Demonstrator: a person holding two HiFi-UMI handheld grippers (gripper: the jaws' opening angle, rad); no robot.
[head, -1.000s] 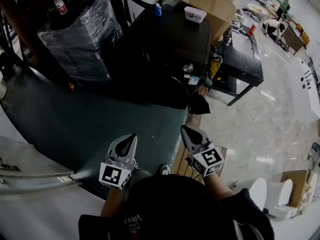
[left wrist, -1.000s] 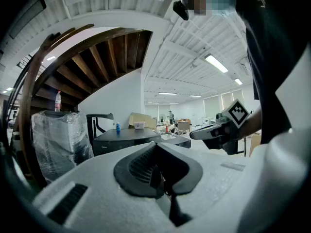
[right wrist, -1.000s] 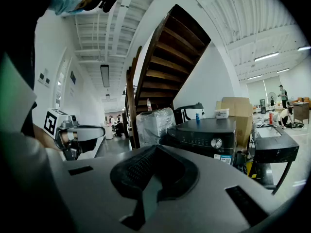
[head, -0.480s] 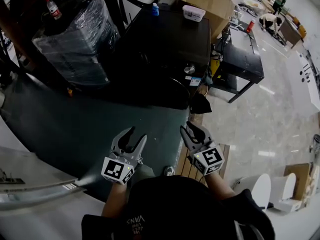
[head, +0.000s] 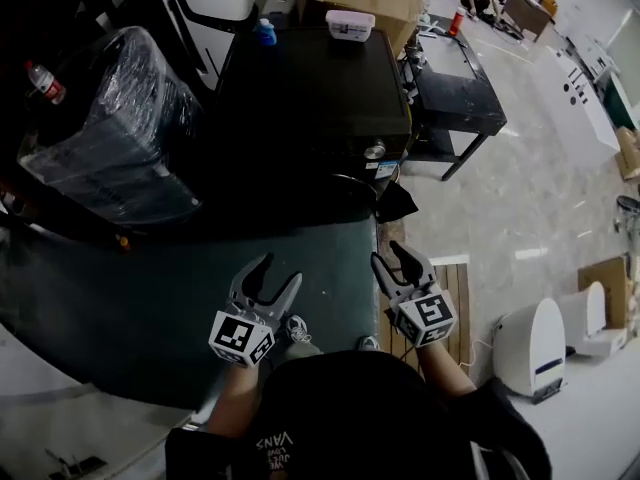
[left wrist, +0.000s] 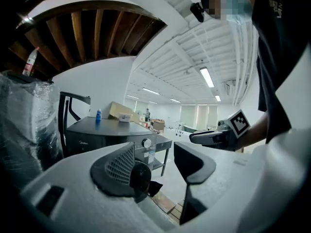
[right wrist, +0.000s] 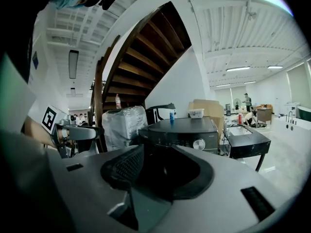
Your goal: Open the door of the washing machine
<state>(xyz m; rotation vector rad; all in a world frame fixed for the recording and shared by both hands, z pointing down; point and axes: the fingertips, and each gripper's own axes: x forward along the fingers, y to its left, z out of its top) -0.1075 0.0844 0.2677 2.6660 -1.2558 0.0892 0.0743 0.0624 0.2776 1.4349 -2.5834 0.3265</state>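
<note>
The black front-loading washing machine (head: 312,88) stands ahead, with a silver knob (head: 374,150) at its front and the dark round door (head: 335,190) shut below it. My left gripper (head: 280,270) and right gripper (head: 390,255) hover side by side short of the door, well apart from it. Both sets of jaws are opening with nothing between them. The left gripper view shows the machine (left wrist: 109,132) past my left gripper (left wrist: 155,166), and the right gripper (left wrist: 214,137) beside it. The right gripper view looks over my right gripper (right wrist: 160,171) at the machine (right wrist: 180,129).
A blue bottle (head: 265,33) and a white box (head: 350,23) sit on the machine's top. A plastic-wrapped appliance (head: 110,148) stands to its left, a black table (head: 455,78) to its right. A dark green mat (head: 150,278) and a wooden pallet (head: 455,293) lie underfoot.
Both grippers went from shut to open. Both hands moved forward toward the machine, the left one shifting right. The head view swung so the machine sits more central.
</note>
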